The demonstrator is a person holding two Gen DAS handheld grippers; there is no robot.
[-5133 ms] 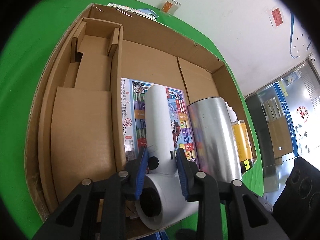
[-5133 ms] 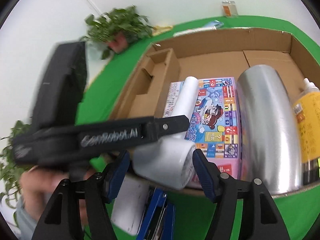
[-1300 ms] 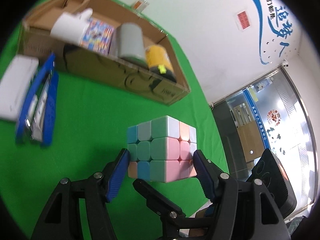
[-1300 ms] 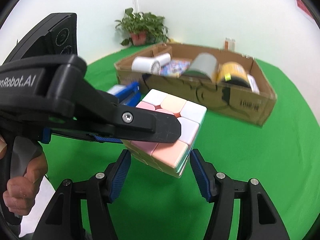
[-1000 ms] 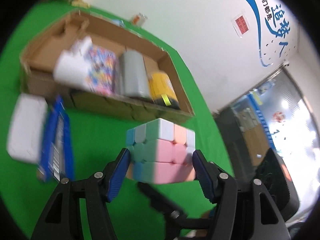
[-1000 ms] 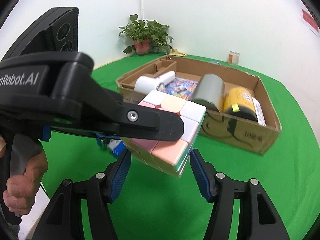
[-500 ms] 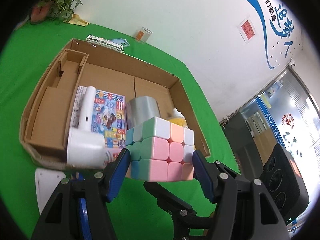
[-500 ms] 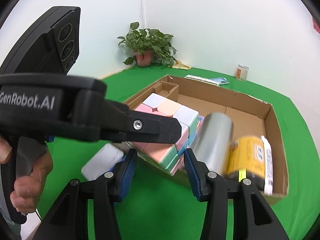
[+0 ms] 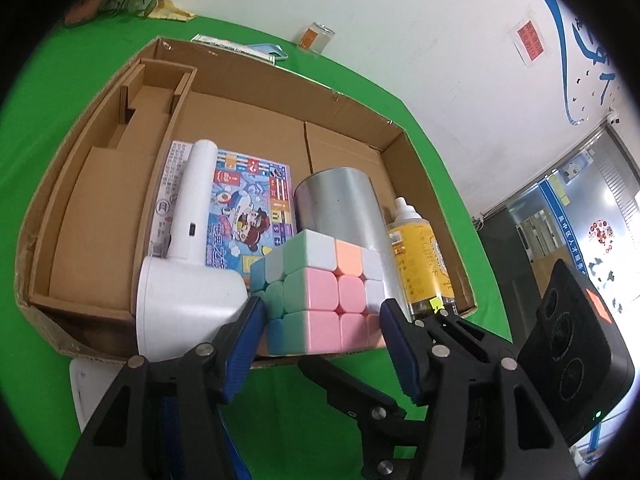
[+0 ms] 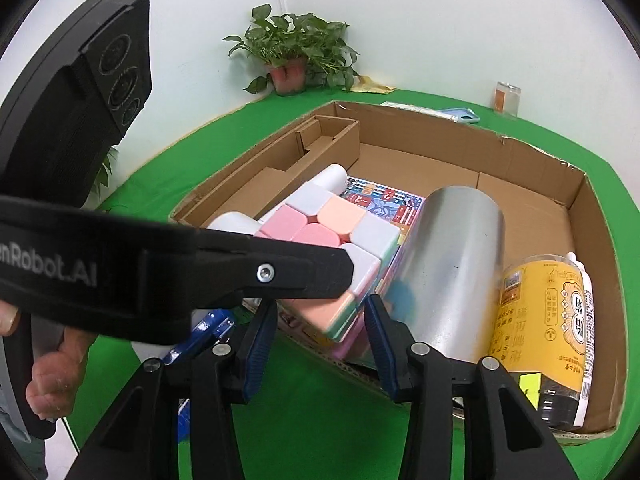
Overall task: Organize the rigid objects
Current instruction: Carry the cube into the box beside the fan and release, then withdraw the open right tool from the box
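Left gripper [image 9: 322, 336]: blue pads bracket the cube's lower row; the jaws have just been closing and both pads appear pressed to its sides, gripping it.
Right gripper [image 10: 322, 332]: jaws have likewise just been closing, on the same cube from another side; the pads hug its lower edges, so it reads as a second grip, though the contact faces are partly hidden.
Cube [image 9: 324, 292]: pastel puzzle cube, held in the air between the two grippers, over the box's near wall, in front of the can and above the game.
Box [image 9: 360, 108]: open cardboard tray on the green cloth [image 9: 80, 72]; a divided cardboard insert fills its left side.
Contents: white dryer [image 9: 188, 280] lying over the flat game [image 9: 248, 200]; metal can [image 9: 340, 208] on its side just right of it; yellow bottle [image 9: 420, 272] against the right wall.
Outside: a blue stapler [image 10: 204, 332] and a white block lie on the cloth near the front wall.
Free floor: bare cardboard behind the game and can.
Risk 1: the two grips pull unevenly and a layer of the cube twists, loosening it.
Risk 2: one gripper lets go before the cube rests, and it drops onto the can, which may roll into the bottle.
Risk 3: a low approach catches the near wall or the dryer.
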